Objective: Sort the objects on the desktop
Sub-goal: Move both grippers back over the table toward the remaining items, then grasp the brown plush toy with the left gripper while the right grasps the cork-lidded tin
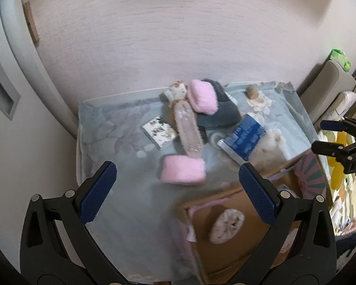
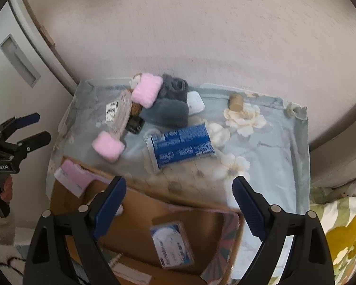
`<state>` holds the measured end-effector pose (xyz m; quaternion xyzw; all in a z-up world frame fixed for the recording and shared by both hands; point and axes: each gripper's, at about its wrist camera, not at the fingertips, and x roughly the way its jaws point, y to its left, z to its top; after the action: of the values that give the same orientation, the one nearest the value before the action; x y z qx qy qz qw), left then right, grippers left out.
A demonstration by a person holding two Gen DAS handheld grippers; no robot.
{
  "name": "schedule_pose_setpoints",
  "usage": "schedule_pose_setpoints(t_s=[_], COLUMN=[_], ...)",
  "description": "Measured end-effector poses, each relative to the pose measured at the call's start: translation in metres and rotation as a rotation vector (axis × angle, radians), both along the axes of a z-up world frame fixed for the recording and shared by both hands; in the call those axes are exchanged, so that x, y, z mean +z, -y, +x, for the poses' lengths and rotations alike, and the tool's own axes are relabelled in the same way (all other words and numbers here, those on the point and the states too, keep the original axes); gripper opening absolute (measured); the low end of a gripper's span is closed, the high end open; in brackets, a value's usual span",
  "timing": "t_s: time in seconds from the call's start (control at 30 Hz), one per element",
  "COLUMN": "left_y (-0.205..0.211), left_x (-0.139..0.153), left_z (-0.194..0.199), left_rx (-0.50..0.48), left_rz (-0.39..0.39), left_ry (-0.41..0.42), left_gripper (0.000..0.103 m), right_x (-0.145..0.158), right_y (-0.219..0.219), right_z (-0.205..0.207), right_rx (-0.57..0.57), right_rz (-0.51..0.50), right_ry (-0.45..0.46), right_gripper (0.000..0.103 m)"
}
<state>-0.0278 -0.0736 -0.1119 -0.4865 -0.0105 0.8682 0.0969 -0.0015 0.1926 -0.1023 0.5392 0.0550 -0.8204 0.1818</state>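
White lettering "DAS" shows, cut off by the frame edge, on the black body of the right claw (image 1: 326, 135). "OnRobot.AI", or close to it, stands on the left claw (image 2: 36, 128). Print on the blue packet (image 2: 184, 143) ahead of the right claw is too blurred to read.

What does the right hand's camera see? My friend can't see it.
Open black-and-blue tongs hang empty over a cardboard box at the near edge of a flowery table. On the table lie a blue packet, two fluffy pink things, and a grey cloth.

Floral-cloth table (image 2: 273, 147) — blue packet (image 2: 182, 143), pink pads (image 2: 108, 146), probably cork (image 2: 235, 102).
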Motion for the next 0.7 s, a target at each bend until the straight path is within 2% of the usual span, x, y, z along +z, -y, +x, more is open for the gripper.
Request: schedule_pose_setpoints(t_s=[0.13, 0.33, 0.5, 0.7], left_y=[0.017, 0.029, 0.006, -0.022], left_x=[-0.012, -0.034, -0.048, -0.078], left_z=[-0.019, -0.051, -0.08, -0.117], left_rx=[-0.001, -0.016, -0.112, -0.186], left_rz=[0.005, 0.062, 0.056, 0.096], left_ry=[0.019, 0.068, 0.086, 0.134], left_gripper=[0.103, 0.101, 0.101, 0.101], right_x=[-0.003, -0.02, -0.039, -0.058], right_y=[0.015, 0.036, 0.046, 0.008], right_z=[-0.021, -0.063, -0.099, -0.137], right_rx=[0.002, -0.017, -0.053, -0.154], right_rz=[-0.002, -0.035, 0.007, 0.092], right_ry=[0.006, 0.048, 0.061, 0.059], right_gripper=[0.089, 0.089, 0.089, 0.089])
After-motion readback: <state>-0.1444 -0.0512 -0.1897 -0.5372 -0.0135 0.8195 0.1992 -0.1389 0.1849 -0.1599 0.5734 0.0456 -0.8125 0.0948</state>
